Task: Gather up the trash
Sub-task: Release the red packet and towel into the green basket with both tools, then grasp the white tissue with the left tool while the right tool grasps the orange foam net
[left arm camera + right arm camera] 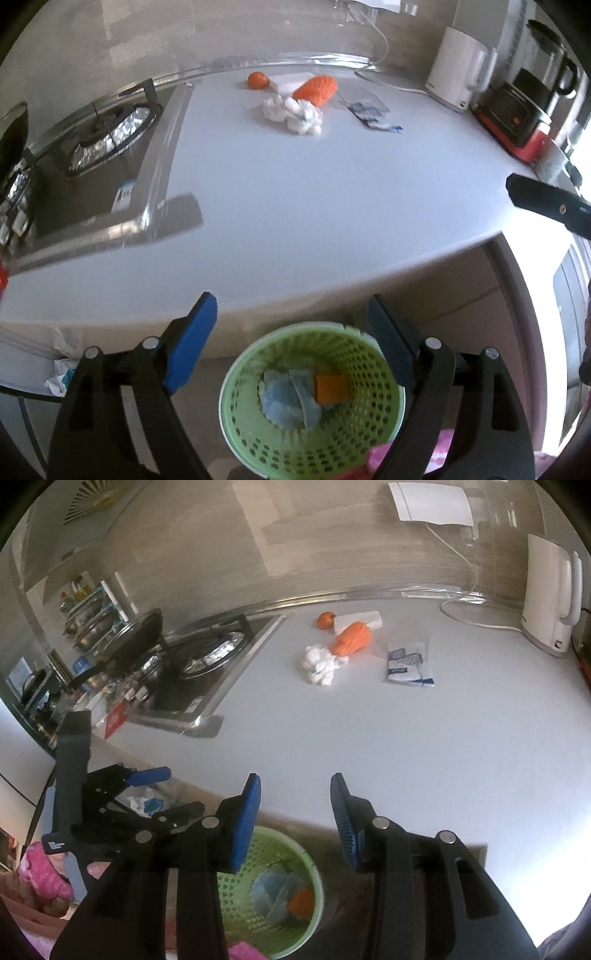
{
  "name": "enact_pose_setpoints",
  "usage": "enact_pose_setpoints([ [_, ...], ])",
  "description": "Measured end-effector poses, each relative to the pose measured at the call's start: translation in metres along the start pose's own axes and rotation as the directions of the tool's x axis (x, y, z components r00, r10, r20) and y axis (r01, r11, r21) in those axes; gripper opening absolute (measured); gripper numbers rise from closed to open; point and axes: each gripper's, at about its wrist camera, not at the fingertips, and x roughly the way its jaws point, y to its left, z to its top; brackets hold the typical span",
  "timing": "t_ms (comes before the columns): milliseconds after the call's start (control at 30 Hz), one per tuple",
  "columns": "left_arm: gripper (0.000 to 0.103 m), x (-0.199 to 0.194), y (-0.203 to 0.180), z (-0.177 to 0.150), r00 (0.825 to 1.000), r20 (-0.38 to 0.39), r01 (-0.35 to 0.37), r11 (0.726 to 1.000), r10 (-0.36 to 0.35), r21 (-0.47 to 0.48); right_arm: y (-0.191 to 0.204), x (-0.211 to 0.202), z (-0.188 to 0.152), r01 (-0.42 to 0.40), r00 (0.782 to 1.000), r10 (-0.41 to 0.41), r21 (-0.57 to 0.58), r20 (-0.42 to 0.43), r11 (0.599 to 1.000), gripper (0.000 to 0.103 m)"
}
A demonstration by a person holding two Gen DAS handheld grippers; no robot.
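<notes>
Green perforated bin (312,400) on floor below worktop (314,206) edge, placed to catch dropped trash; blue tissue and orange scrap already inside. Remaining trash at far side of worktop: crumpled white tissue (292,113), orange wrapper (316,89), small orange piece (257,80), blue-white sachet (373,115). Left hand-held gripper (291,341) above bin, jaws wide apart, nothing between. Right hand-held gripper (295,821) over worktop edge, jaws partly apart, holding nothing.
</notes>
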Motion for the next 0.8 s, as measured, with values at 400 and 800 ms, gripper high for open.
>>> enact_pose_setpoints([
  [400,0.081,0.067,-0.011,0.111,1.0,0.008,-0.011,1.0,0.011,-0.024,-0.063,0.057,0.082,0.014,1.0,-0.014,-0.018,0.011,1.0,0.04],
  [800,0.081,0.155,-0.004,0.195,0.998,-0.034,-0.062,0.989,0.058,-0.136,-0.101,0.124,0.146,-0.018,1.0,0.017,-0.07,-0.015,0.997,0.04],
])
